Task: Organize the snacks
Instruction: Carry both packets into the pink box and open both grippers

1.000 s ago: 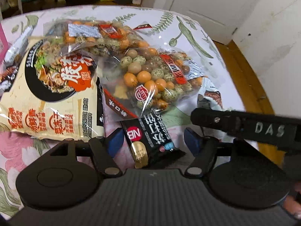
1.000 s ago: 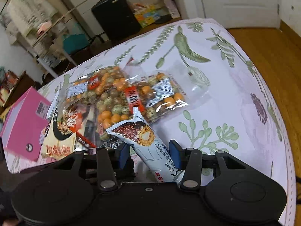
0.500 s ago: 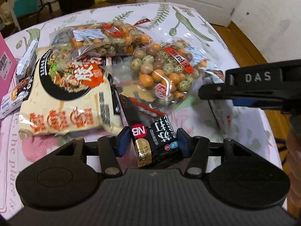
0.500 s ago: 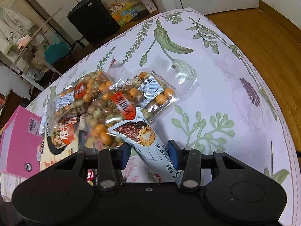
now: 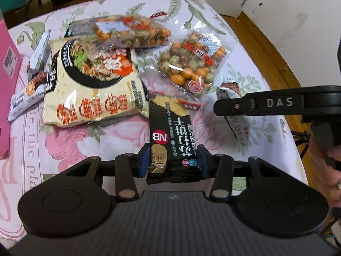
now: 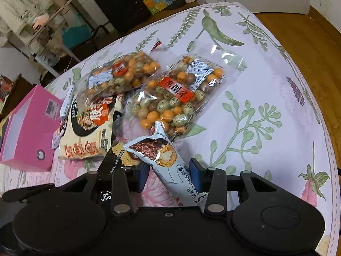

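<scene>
Snacks lie in a loose heap on a floral tablecloth. In the left wrist view, a black cracker packet with an "NB" logo sits low in the middle of the frame between the blue pads of the left gripper; the jaws are closing and both pads meet the packet's side edges. Above it to the left lies a cream instant-noodle bag, and a clear bag of coated peanuts rests on the noodle bag's far end. A second peanut bag lies at centre right. A pink box stands at the left edge. At right, the right gripper's black arm marked "DAS" crosses the frame over a white wafer-bar wrapper.

In the right wrist view, that white wafer-bar wrapper runs slantwise between the pads of the right gripper; the jaws stand partly closed and the right pad touches it, while contact at the left pad cannot be told. The black cracker packet shows just to its left. Both peanut bags fill mid-frame, the noodle bag and pink box lie at left.
</scene>
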Demonstrator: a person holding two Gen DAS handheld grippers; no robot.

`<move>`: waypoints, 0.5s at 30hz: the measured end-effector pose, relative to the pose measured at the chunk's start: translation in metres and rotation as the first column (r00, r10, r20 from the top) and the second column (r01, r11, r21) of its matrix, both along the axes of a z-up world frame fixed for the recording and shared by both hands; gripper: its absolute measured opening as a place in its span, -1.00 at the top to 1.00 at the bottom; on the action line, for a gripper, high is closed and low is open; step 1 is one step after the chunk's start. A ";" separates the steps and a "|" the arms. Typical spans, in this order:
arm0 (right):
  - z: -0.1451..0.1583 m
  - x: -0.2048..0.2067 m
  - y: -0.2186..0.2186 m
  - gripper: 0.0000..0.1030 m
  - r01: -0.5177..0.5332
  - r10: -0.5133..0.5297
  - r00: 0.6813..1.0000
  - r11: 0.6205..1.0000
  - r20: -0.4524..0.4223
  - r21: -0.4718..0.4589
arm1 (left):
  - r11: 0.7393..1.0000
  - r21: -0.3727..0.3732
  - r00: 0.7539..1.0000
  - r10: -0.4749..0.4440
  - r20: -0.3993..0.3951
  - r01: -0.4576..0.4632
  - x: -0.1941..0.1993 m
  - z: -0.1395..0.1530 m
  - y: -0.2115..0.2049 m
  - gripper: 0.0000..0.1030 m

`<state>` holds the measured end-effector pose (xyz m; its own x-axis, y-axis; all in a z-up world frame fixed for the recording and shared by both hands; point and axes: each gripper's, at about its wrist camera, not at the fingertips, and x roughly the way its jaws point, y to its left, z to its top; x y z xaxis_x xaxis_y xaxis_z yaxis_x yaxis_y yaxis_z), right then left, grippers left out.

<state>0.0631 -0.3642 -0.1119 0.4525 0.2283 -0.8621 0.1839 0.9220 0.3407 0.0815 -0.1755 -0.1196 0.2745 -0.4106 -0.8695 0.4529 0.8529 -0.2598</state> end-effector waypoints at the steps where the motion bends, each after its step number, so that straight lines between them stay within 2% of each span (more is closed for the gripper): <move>1: -0.002 0.001 0.001 0.10 -0.003 0.003 1.000 1.000 -0.003 -0.004 | 1.000 0.004 1.000 0.001 -0.002 -0.001 0.000 -0.003 0.000 0.09; 4: -0.006 0.006 0.003 0.06 -0.005 0.004 1.000 0.999 -0.009 -0.037 | 0.999 0.039 0.999 -0.003 0.038 0.001 -0.002 -0.008 -0.005 0.04; 7: -0.014 0.011 0.002 0.02 -0.006 0.005 1.000 0.999 -0.013 -0.042 | 0.997 0.072 0.997 -0.027 0.075 0.022 -0.003 -0.014 -0.013 -0.12; 10: -0.018 0.012 -0.003 -0.20 -0.003 0.003 1.000 1.000 -0.003 0.010 | 0.994 0.100 0.994 -0.060 0.089 0.051 -0.003 -0.022 -0.023 -0.17; 12: -0.016 0.009 -0.008 -0.21 -0.002 0.002 1.000 1.000 0.019 0.027 | 0.990 0.126 0.992 -0.072 0.103 0.058 -0.003 -0.028 -0.031 -0.27; 15: -0.010 0.002 -0.013 -0.40 -0.024 0.023 0.999 0.999 0.047 0.021 | 0.982 0.172 0.982 -0.105 0.156 0.078 -0.007 -0.037 -0.042 -0.49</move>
<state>0.0651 -0.3768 -0.1222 0.4868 0.2575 -0.8347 0.1451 0.9184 0.3680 0.0745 -0.2176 -0.1562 0.3863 -0.2959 -0.8736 0.5553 0.8308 -0.0359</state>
